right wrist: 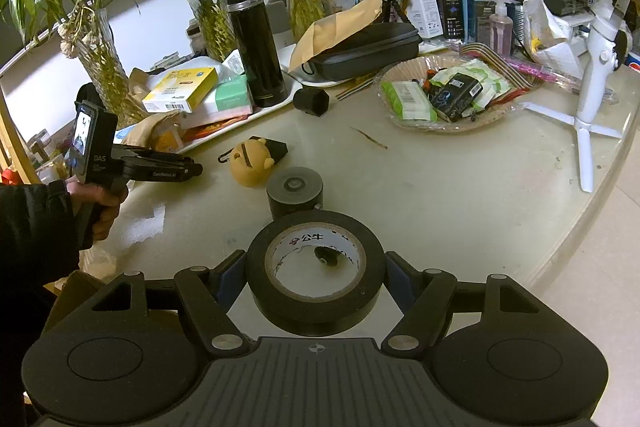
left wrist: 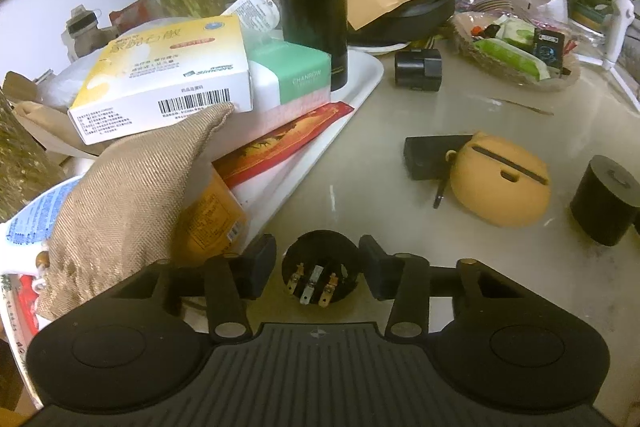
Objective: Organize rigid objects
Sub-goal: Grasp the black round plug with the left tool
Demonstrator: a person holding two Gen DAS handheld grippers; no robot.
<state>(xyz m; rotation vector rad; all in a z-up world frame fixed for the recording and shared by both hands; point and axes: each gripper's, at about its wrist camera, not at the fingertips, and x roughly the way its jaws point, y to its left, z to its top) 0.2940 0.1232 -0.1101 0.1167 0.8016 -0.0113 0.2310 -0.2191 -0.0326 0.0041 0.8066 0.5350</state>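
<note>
left jaws are sitting around a small black round plug part with metal prongs facing me. narrow opening, but i'm seeing a sliver of gap on both sides, so pads aren't pressing on it yet. part is on the tabletop just beside the white tray, which is piled with boxes and a burlap pouch.

right jaws are clamping a black tape roll, pads on both flanks, roll held near me above the tabletop, in front of a black cylinder.

risks i'm watching:
- plug part is round and smooth-sided. if pads are closing off-centre it's likely squirting out or rotating, prongs catching a pad.
- left jaws are close to the pouch and tray edge. any sideways swing on lift is probably nudging the pouch or toppling the yellow box off the stack.
- tray is already crowded, so dropping the part in is risking a slide off the pile.
- tape roll is gripped across its outer wall; tilting could let it slip.
</note>
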